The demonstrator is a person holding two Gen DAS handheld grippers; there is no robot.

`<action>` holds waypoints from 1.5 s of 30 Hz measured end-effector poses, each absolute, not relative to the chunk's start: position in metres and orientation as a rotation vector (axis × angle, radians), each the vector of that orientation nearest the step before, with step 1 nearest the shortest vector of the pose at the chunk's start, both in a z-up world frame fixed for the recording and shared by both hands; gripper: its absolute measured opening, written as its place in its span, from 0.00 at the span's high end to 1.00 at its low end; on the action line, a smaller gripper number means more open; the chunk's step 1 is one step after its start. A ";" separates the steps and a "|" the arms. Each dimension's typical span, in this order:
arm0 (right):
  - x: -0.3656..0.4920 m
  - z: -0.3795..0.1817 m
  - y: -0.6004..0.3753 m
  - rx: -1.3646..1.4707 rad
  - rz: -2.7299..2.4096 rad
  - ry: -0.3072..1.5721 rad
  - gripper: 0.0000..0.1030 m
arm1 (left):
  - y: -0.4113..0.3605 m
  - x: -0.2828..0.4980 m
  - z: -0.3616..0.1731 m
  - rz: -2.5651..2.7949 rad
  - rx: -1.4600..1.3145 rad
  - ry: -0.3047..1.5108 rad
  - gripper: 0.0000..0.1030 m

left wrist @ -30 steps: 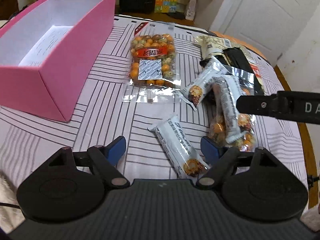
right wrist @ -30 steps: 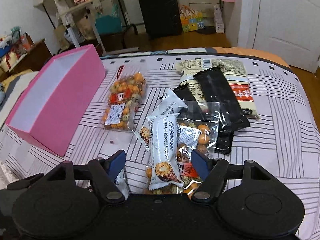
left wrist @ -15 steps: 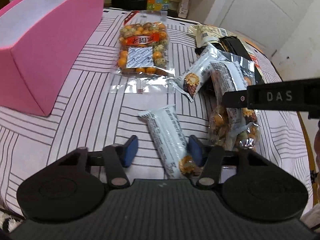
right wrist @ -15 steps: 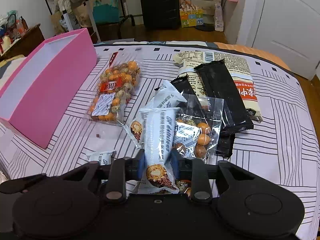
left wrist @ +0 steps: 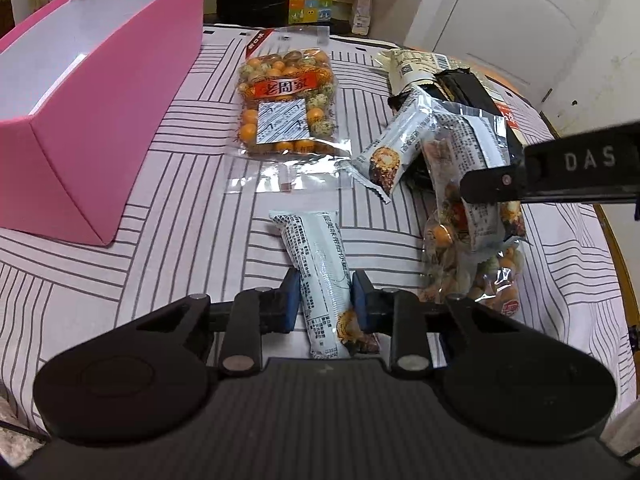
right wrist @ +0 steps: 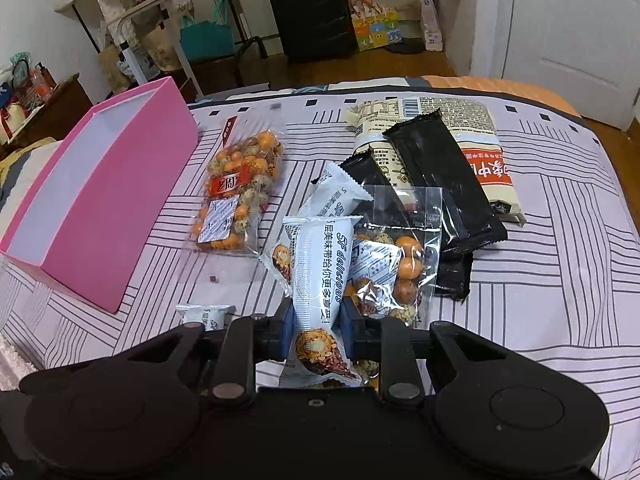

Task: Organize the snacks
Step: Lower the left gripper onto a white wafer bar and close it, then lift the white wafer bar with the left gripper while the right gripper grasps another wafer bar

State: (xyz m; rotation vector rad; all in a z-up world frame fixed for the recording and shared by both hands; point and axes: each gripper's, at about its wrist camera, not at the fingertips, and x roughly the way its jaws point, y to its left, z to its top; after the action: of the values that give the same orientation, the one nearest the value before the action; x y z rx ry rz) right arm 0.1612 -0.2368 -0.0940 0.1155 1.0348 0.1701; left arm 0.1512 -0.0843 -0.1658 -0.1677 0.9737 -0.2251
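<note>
An open pink box (left wrist: pixel 112 120) (right wrist: pixel 132 208) stands at the left on the striped cover. My left gripper (left wrist: pixel 325 300) is closing on a white snack bar (left wrist: pixel 316 252) that lies flat, and its blue pads press the wrapper from both sides. My right gripper (right wrist: pixel 316 320) is shut on another white snack bar (right wrist: pixel 320 268), which rests on a clear bag of coated nuts (right wrist: pixel 400 264). A third white bar (left wrist: pixel 396 148) lies behind them. A second bag of coated nuts (left wrist: pixel 286 104) lies beside the box.
Two black packets (right wrist: pixel 440 180) lie on a beige packet (right wrist: pixel 472 136) at the far right of the pile. The cover's far edge drops to a wooden floor with a black suitcase (right wrist: pixel 312 12). A white door (right wrist: pixel 580 40) stands to the right.
Both grippers went from wide open to closed on their white bars, the right one first. The left gripper shifted slightly right to centre on its bar.
</note>
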 end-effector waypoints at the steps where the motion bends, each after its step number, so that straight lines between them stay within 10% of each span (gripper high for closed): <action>1: 0.161 -0.094 -0.237 0.119 0.173 1.039 0.73 | -0.082 0.151 -0.165 -0.225 -0.174 0.979 0.74; 45: 0.088 -0.062 -0.145 0.302 0.563 1.195 0.73 | 0.059 0.071 -0.070 -0.188 -0.189 0.996 0.75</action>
State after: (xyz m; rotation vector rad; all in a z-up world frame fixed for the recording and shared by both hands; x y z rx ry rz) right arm 0.0877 -0.1450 -0.0620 0.3023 1.1946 0.5632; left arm 0.0715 0.0588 -0.0704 -0.1890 0.9956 -0.1882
